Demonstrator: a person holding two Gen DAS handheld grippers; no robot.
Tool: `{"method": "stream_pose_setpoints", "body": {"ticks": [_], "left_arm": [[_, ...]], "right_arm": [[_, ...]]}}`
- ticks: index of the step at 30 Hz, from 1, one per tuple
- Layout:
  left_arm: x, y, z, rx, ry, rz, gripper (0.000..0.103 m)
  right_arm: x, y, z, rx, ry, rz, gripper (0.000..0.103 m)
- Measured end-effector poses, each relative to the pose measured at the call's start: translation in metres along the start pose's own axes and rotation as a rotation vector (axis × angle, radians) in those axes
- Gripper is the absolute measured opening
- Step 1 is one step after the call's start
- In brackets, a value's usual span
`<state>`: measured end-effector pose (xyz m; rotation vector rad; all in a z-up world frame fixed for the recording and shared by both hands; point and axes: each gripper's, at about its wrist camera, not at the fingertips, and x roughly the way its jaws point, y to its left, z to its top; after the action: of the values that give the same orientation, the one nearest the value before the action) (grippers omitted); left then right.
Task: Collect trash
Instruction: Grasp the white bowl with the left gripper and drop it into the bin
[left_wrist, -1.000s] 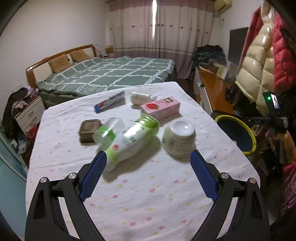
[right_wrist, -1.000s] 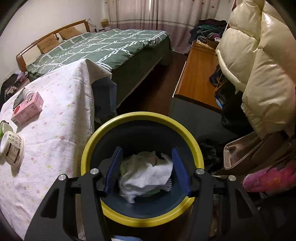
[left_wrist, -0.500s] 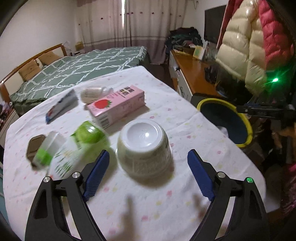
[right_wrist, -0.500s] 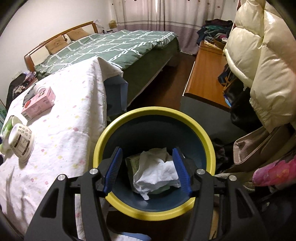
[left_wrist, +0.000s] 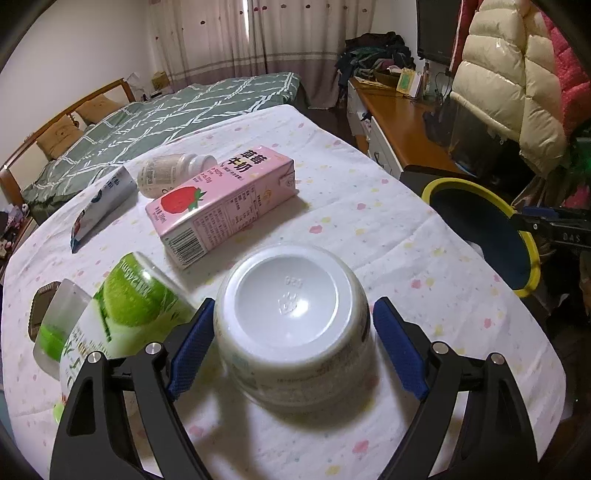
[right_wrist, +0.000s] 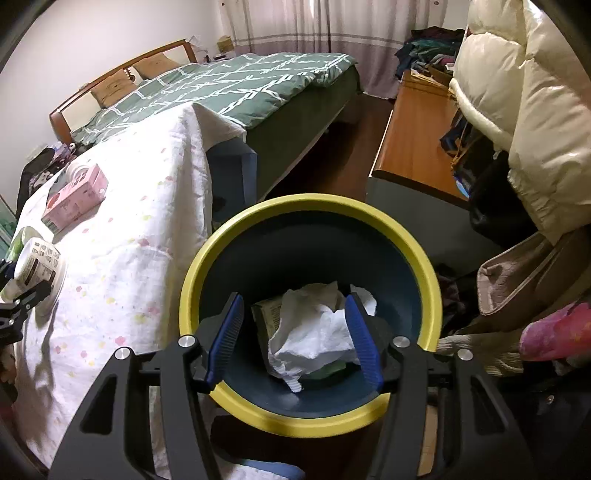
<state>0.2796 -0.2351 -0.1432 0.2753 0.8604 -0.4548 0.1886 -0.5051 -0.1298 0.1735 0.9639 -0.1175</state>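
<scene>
The left gripper (left_wrist: 293, 343) has advanced across the flower-print tablecloth (left_wrist: 369, 221); the upturned white plastic bowl (left_wrist: 295, 325), formerly ahead of it, now sits between its blue pads. The jaws have just been closing, the left pad about touching (right-side gap visible). A pink strawberry milk carton (left_wrist: 225, 199) lies beyond. The right gripper (right_wrist: 293, 338) remains over the yellow-rimmed dark bin (right_wrist: 310, 214), jaws apart and empty above crumpled white paper (right_wrist: 317, 332).
</scene>
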Motion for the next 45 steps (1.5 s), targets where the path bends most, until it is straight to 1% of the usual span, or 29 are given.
{"method": "stream_pose_setpoints", "body": {"ticks": [7,12,18,24,27,30,33,36,39,44,45], "left_arm": [[0.002,-0.002,0.003,0.008,0.002,0.009,0.081],[-0.007,-0.007,0.007,0.002,-0.014,-0.006,0.081],[-0.031,-0.033,0.028,0.062,-0.068,-0.037,0.081],[-0.033,-0.076,0.056,0.138,-0.091,-0.098,0.081],[-0.023,-0.106,0.071,0.180,-0.082,-0.137,0.081],[-0.008,-0.141,0.086,0.221,-0.066,-0.192,0.081],[0.007,-0.167,0.099,0.239,-0.046,-0.237,0.081],[0.025,-0.197,0.108,0.266,-0.039,-0.252,0.081],[0.043,-0.215,0.113,0.284,-0.023,-0.256,0.081],[0.068,-0.228,0.116,0.272,0.019,-0.268,0.082],[0.072,-0.229,0.117,0.268,0.029,-0.273,0.089]], "right_arm": [[0.000,-0.004,-0.002,0.008,-0.002,0.007,0.055],[-0.006,-0.006,-0.004,0.011,-0.015,0.012,0.055],[-0.020,-0.015,-0.011,0.034,-0.045,0.023,0.055],[-0.038,-0.034,-0.031,0.069,-0.068,0.006,0.055],[-0.049,-0.048,-0.043,0.092,-0.073,-0.017,0.055],[-0.056,-0.062,-0.052,0.121,-0.079,-0.032,0.055],[-0.064,-0.076,-0.060,0.149,-0.082,-0.046,0.055],[-0.066,-0.084,-0.067,0.166,-0.077,-0.057,0.055],[-0.068,-0.089,-0.073,0.179,-0.070,-0.064,0.055],[-0.069,-0.092,-0.075,0.189,-0.063,-0.071,0.055],[-0.070,-0.091,-0.076,0.188,-0.062,-0.071,0.055]]}}
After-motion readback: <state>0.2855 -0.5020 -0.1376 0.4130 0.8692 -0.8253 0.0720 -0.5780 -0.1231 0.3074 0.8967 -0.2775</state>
